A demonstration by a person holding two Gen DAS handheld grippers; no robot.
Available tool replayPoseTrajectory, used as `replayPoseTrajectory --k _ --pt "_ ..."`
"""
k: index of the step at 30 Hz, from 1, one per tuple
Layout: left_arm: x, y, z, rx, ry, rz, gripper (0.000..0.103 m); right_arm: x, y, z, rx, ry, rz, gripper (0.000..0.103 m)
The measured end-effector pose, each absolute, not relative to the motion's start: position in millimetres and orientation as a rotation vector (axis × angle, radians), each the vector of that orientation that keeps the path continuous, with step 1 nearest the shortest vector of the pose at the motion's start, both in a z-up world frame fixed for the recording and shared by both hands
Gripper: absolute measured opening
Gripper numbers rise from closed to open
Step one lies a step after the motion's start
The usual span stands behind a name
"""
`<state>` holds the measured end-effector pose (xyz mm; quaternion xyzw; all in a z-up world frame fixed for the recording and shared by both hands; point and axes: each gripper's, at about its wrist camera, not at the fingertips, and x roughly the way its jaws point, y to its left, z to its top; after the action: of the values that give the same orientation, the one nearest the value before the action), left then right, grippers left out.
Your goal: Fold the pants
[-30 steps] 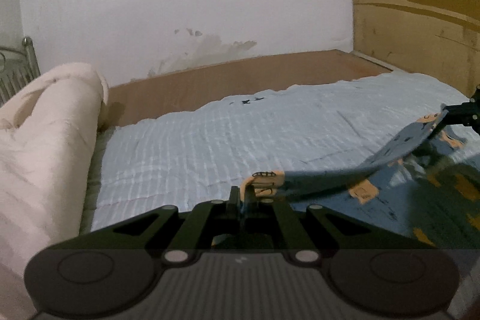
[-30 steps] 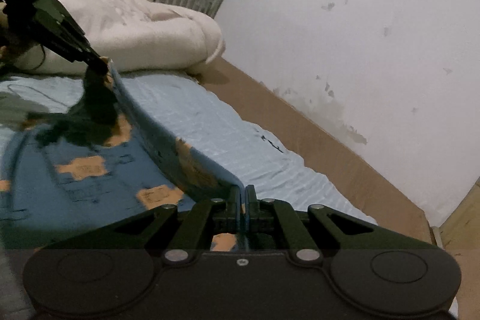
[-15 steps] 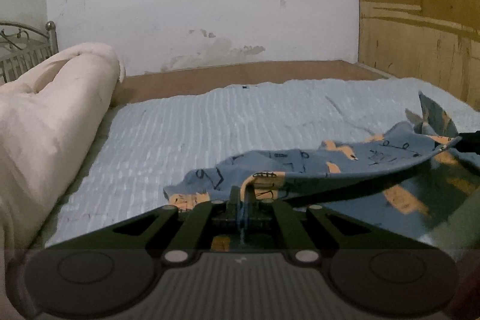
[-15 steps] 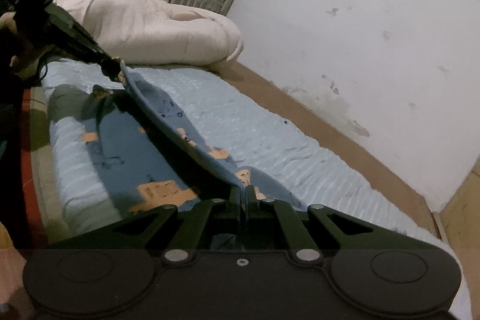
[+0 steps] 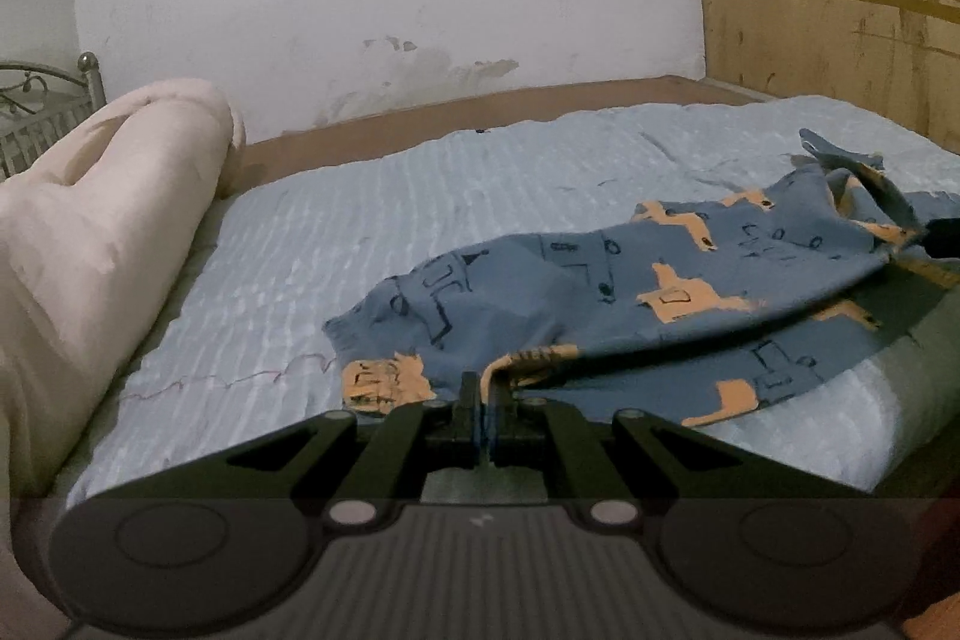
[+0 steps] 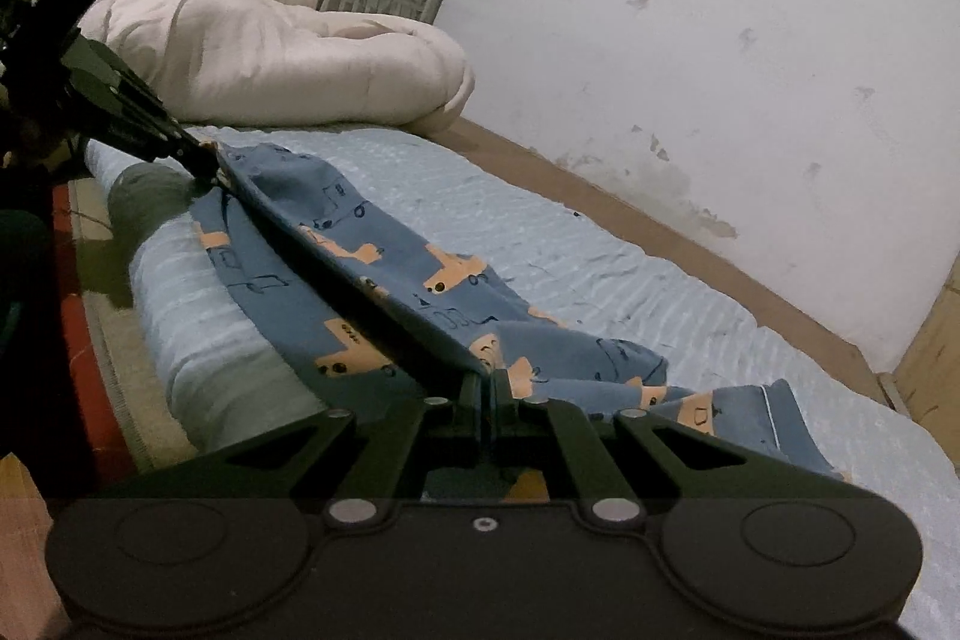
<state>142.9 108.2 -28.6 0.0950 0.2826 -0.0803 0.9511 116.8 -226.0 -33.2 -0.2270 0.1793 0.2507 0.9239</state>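
While the blue cotton pants printed with orange trucks [image 5: 630, 292] hang as a slack band between the two tools, the left claw [image 5: 485, 388] is pinched tight on one edge of the cloth at the bottom centre of its frame, and the right claw [image 6: 486, 388] is likewise clamped on the opposite edge at the bottom centre of its own view. Most of the garment already lies on the pale blue ribbed bedsheet [image 5: 420, 196], near the bed's front edge, with the rolled cream quilt [image 5: 102, 196] well apart at the left of the frame. The step in hand looks like laying the pants down flat, or carrying one held edge over onto the rest for a first fold. Next, I judge, both claws should lower together, keep the cloth taut enough to avoid wrinkles, line up the edges, then let go.
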Motion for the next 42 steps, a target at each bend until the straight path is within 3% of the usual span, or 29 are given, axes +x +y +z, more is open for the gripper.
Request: replayPoseTrajectory --k 11,14,15,16,17,18,20,22,24,32,37,39,41,42 --pt "136 101 -32 0.246 0.575 -0.151 0.001 108 -217 -50 -0.522 0.423 0.546 0.0" --pt "134 103 -33 0.235 0.6 -0.146 0.009 109 -221 -50 -0.478 0.431 0.532 0.004" --pt "133 104 -33 0.227 0.607 -0.148 0.018 109 -224 -49 -0.46 0.435 0.53 0.009" --pt "132 104 -32 0.214 0.615 -0.147 0.038 110 -228 -48 -0.438 0.435 0.52 0.026" --pt "131 105 -31 0.198 0.621 -0.144 0.049 111 -232 -46 -0.413 0.437 0.509 0.045" --pt "128 105 -29 0.176 0.618 -0.145 0.063 112 -236 -45 -0.391 0.439 0.503 0.052" --pt "123 101 -24 0.141 0.612 -0.16 0.074 113 -248 -44 -0.331 0.445 0.487 0.076" --pt "116 93 -19 0.12 0.598 -0.171 0.093 114 -262 -43 -0.271 0.45 0.459 0.091" --pt "108 78 -15 0.121 0.563 -0.186 0.099 114 -280 -41 -0.222 0.451 0.414 0.102" --pt "112 -8 -5 0.053 0.541 -0.39 0.102 145 -389 -27 -0.063 0.498 0.105 0.102" --pt "130 -72 -5 -0.006 0.533 -0.509 0.102 183 -464 -30 0.072 0.641 -0.02 0.102" --pt "139 -93 -7 -0.013 0.542 -0.544 0.102 192 -489 -36 0.145 0.685 -0.039 0.092" --pt "147 -112 -10 -0.006 0.563 -0.565 0.102 198 -506 -43 0.192 0.718 -0.043 0.056" --pt "151 -119 -11 -0.002 0.571 -0.571 0.102 200 -512 -46 0.208 0.735 -0.039 0.05"
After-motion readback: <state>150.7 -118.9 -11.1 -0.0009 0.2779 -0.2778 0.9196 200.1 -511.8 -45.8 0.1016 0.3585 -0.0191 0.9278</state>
